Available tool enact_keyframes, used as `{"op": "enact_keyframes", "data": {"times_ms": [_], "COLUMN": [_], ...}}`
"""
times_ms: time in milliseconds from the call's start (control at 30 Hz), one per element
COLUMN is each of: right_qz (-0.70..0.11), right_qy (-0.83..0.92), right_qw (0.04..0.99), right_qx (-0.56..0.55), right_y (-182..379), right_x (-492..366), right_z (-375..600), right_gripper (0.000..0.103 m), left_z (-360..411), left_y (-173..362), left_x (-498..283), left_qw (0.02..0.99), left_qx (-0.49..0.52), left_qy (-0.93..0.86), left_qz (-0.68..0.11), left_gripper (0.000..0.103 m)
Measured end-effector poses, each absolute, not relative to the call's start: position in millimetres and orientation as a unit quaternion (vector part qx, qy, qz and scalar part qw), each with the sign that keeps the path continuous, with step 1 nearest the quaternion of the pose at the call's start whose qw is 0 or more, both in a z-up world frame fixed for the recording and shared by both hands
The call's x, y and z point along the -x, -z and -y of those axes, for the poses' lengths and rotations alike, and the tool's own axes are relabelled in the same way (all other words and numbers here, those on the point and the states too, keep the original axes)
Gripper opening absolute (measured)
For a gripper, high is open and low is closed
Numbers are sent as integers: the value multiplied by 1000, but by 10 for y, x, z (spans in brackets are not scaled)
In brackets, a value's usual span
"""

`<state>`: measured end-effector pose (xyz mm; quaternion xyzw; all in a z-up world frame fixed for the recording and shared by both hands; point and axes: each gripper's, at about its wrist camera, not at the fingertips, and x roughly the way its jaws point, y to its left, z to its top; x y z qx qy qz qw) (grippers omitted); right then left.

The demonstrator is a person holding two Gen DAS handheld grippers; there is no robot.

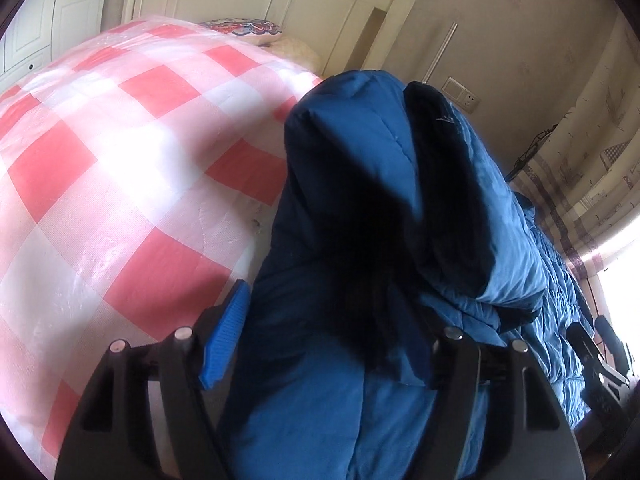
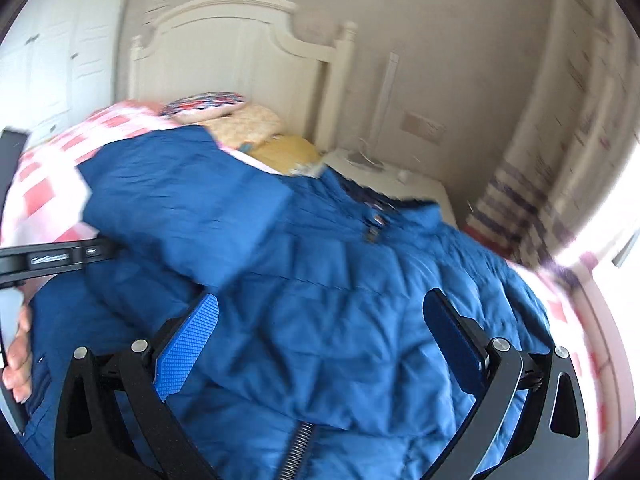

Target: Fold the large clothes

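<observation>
A large blue quilted jacket [image 2: 320, 280] lies across a bed with a pink and white checked cover [image 1: 120, 160]. A thick bunch of the jacket [image 1: 380, 240], a sleeve or side part, sits between the fingers of my left gripper [image 1: 336, 344] and stands up in front of the camera. Its right finger is hidden by the cloth. The jaws are wide apart around the bulky fabric. My right gripper [image 2: 320, 344] is open and hovers just above the jacket's body, with nothing between its blue pads [image 2: 188, 344]. The left gripper's black frame [image 2: 56, 258] and the hand holding it show at the left edge.
A cream headboard [image 2: 240, 48] and pillows [image 2: 240, 120] stand at the far end of the bed. A white nightstand [image 2: 400, 176] is beside it. Curtains [image 1: 580, 184] and a bright window are on the right. White wardrobe doors [image 1: 48, 12] are at the left.
</observation>
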<state>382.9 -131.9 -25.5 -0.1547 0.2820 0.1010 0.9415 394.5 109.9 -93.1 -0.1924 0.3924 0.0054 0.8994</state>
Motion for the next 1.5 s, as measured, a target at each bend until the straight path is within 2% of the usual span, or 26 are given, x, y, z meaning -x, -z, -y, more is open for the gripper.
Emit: {"op": "enact_keyframes", "data": {"times_ms": [67, 133, 167, 200, 433, 467, 500, 600, 733, 833, 1000, 1133, 1167, 1300, 1367, 1400, 1467, 1500], "right_qz": [-253, -244, -251, -258, -269, -264, -268, -248, -229, -237, -288, -310, -317, -325, -321, -323, -327, -318], "right_qy": [-142, -158, -170, -180, -237, -236, -246, -256, -227, -192, -144, -93, -81, -81, -80, -76, -68, -70], "right_qw": [929, 914, 906, 902, 883, 885, 889, 918, 946, 936, 911, 872, 864, 851, 858, 863, 871, 875], "right_qx": [230, 283, 294, 296, 303, 301, 279, 175, -31, -176, -257, -368, -383, -404, -393, -382, -361, -357], "right_y": [242, 275, 297, 308, 449, 449, 418, 171, -123, -68, 327, 659, 731, 819, 773, 750, 685, 615], "right_x": [-3788, -3865, -3933, -4017, -4150, -4130, -4128, -4059, -3978, -3976, -3992, -3946, -3931, -3877, -3864, -3867, -3846, -3821], "right_z": [955, 708, 642, 590, 373, 366, 386, 659, 1509, 2219, 2850, 3299, 3374, 3476, 3462, 3438, 3384, 3366], "right_gripper": [98, 89, 81, 77, 75, 53, 45, 33, 32, 31, 31, 33, 34, 60, 62, 55, 30, 26], "left_z": [-1104, -1152, -1184, -1214, -1396, -1396, -1398, -1399, -1415, -1385, -1334, -1343, -1349, -1362, -1362, -1360, -1362, -1358], "left_y": [929, 937, 944, 952, 989, 986, 987, 976, 1002, 979, 945, 948, 951, 953, 954, 952, 953, 951], "left_x": [-3985, -3963, -3955, -3938, -3841, -3842, -3837, -3843, -3839, -3853, -3873, -3868, -3866, -3869, -3870, -3870, -3869, -3868], "left_qw": [899, 899, 898, 898, 895, 895, 895, 895, 894, 895, 896, 895, 895, 895, 895, 895, 895, 895], "left_qx": [196, 207, 214, 221, 247, 247, 247, 250, 252, 249, 240, 245, 247, 248, 248, 248, 248, 249], "left_qy": [-8, -4, -1, 1, 14, 14, 15, 17, 18, 17, 13, 16, 17, 19, 19, 19, 19, 19], "left_qz": [-391, -386, -383, -381, -371, -371, -370, -370, -369, -370, -374, -372, -371, -371, -371, -371, -371, -371], "left_gripper": [71, 71, 71, 70, 69, 69, 69, 69, 69, 69, 70, 71, 70, 71, 71, 71, 71, 71]}}
